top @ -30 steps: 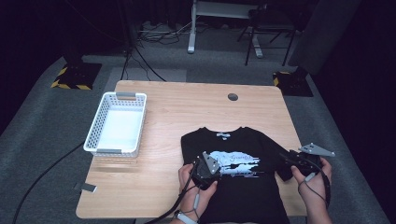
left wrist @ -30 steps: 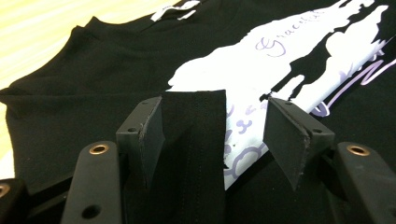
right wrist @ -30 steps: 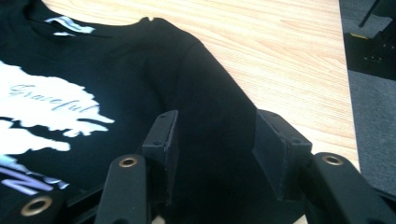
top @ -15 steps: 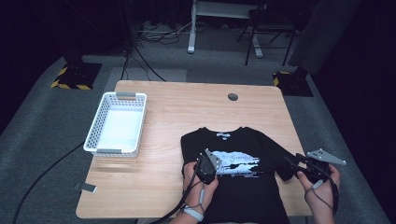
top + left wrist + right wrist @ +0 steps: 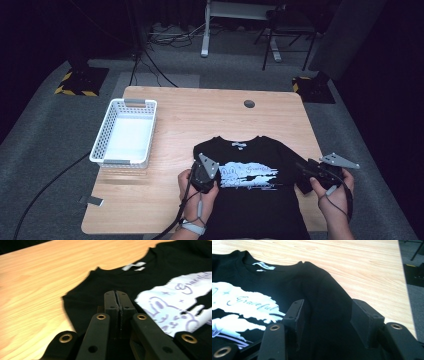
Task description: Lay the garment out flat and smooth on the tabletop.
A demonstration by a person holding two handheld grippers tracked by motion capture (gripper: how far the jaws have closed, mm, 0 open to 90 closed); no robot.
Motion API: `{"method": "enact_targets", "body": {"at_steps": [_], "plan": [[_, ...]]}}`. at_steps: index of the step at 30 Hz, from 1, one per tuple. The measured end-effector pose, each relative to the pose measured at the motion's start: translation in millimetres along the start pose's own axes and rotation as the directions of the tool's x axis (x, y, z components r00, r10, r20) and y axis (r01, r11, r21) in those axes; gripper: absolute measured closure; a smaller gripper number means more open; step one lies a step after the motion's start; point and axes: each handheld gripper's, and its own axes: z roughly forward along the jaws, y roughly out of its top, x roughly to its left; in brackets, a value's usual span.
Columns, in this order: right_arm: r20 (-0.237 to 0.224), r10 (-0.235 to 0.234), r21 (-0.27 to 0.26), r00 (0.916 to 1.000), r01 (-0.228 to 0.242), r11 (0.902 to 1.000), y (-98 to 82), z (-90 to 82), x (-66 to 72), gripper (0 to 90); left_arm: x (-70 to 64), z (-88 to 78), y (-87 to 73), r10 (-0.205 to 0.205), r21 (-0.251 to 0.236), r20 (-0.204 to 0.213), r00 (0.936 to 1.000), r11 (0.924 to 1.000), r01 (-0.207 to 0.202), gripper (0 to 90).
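A black T-shirt [image 5: 265, 152] with a white and lilac print lies flat, front up, at the near edge of the wooden table [image 5: 200, 117], its collar away from me. My left gripper [image 5: 199, 169] sits over the shirt's left sleeve; in the left gripper view its jaws [image 5: 116, 293] are pressed together above the black cloth [image 5: 112, 277], and I cannot tell whether any fabric is pinched. My right gripper [image 5: 300, 172] is at the shirt's right sleeve. Its jaws [image 5: 327, 307] have just been opening a little and stand apart, with a ridge of the sleeve cloth [image 5: 324, 285] between them.
A white plastic basket [image 5: 100, 145], with nothing in it, stands at the table's left side. A round cable hole [image 5: 249, 104] sits near the far edge. Bare wood stretches between the basket and the shirt. Beyond the table are grey carpet, cables and chair legs.
The left gripper's jaws have closed, and that hand has shifted slightly up and toward the shirt. The right hand has moved slightly toward the near right. The shirt lies as before.
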Motion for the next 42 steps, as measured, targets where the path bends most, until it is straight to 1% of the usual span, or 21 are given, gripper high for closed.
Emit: {"method": "enact_targets", "body": {"at_steps": [3,5,9,10,13,17,19,22,24,27,28,30,32,33,34,36,38,41,42], "plan": [[-0.013,-0.010,0.004,0.9999,0.010,0.9999,4.7,6.4,3.7,45.9,12.3,-7.3,-2.7,-0.019,-0.006,-0.028,0.9994,0.9998,0.019,87.9],[-0.019,-0.016,0.006,0.9997,0.016,0.9999,7.1,11.0,5.6,45.9,17.5,-10.9,-5.0,-0.028,-0.003,-0.041,0.9988,0.9996,0.028,87.9],[-0.037,-0.026,0.010,0.9990,0.027,0.9996,11.1,18.9,11.6,45.9,19.5,-14.2,-8.8,-0.026,-0.003,-0.050,0.9984,0.9997,0.026,87.9],[-0.040,-0.031,0.013,0.9987,0.031,0.9994,12.0,20.5,13.2,45.8,21.2,-15.1,-9.6,-0.032,-0.005,-0.054,0.9980,0.9995,0.031,87.9],[-0.049,-0.038,0.016,0.9981,0.039,0.9991,14.2,23.1,16.0,45.6,33.5,-21.1,-11.8,-0.048,-0.008,-0.076,0.9959,0.9988,0.048,87.9],[-0.046,-0.039,0.014,0.9982,0.039,0.9991,14.1,23.1,14.0,45.4,53.6,-29.4,-16.9,-0.083,-0.012,-0.111,0.9903,0.9966,0.082,87.9],[-0.043,-0.035,0.017,0.9984,0.036,0.9992,13.2,23.5,12.9,45.4,63.3,-32.9,-20.3,-0.099,-0.010,-0.132,0.9862,0.9951,0.099,87.8],[-0.043,-0.036,0.020,0.9985,0.036,0.9991,12.4,23.7,12.7,45.3,77.9,-38.2,-25.1,-0.128,-0.015,-0.165,0.9779,0.9917,0.127,87.8],[-0.044,-0.037,0.022,0.9983,0.038,0.9990,12.5,24.1,14.0,45.1,86.8,-41.2,-28.0,-0.139,-0.012,-0.186,0.9726,0.9901,0.140,87.6],[-0.046,-0.040,0.024,0.9982,0.041,0.9989,13.5,24.7,15.5,45.0,97.0,-44.2,-32.8,-0.155,-0.001,-0.207,0.9660,0.9873,0.159,86.3],[-0.046,-0.040,0.024,0.9982,0.041,0.9989,13.9,24.8,15.9,44.9,99.7,-45.2,-34.5,-0.162,-0.002,-0.217,0.9627,0.9862,0.165,85.6],[-0.046,-0.041,0.024,0.9981,0.042,0.9988,14.6,25.3,16.1,44.6,104.4,-48.5,-37.3,-0.179,-0.010,-0.246,0.9525,0.9832,0.182,81.9],[-0.044,-0.042,0.026,0.9982,0.043,0.9987,15.0,26.1,16.0,44.3,107.4,-51.1,-38.2,-0.203,-0.031,-0.256,0.9450,0.9788,0.202,78.6],[-0.042,-0.042,0.027,0.9982,0.043,0.9987,15.2,26.7,15.8,44.0,107.6,-51.8,-37.6,-0.209,-0.039,-0.254,0.9445,0.9779,0.205,76.0],[-0.042,-0.040,0.029,0.9983,0.041,0.9987,15.5,27.4,15.6,43.9,106.6,-51.1,-36.2,-0.208,-0.045,-0.247,0.9463,0.9780,0.204,71.7],[-0.040,-0.041,0.032,0.9984,0.042,0.9986,16.6,28.8,14.7,43.3,101.8,-46.7,-31.8,-0.196,-0.041,-0.223,0.9551,0.9807,0.191,65.2],[-0.035,-0.044,0.029,0.9984,0.045,0.9986,18.7,29.4,13.4,42.8,96.2,-39.8,-26.9,-0.184,-0.030,-0.197,0.9631,0.9829,0.182,60.7],[-0.025,-0.045,0.037,0.9987,0.046,0.9983,21.8,31.3,8.6,39.7,87.5,-25.9,-18.7,-0.168,-0.011,-0.159,0.9728,0.9856,0.168,53.7],[-0.020,-0.044,0.042,0.9988,0.045,0.9981,22.7,32.6,6.4,37.7,84.3,-21.0,-16.1,-0.164,-0.007,-0.151,0.9748,0.9862,0.165,51.0]]}}
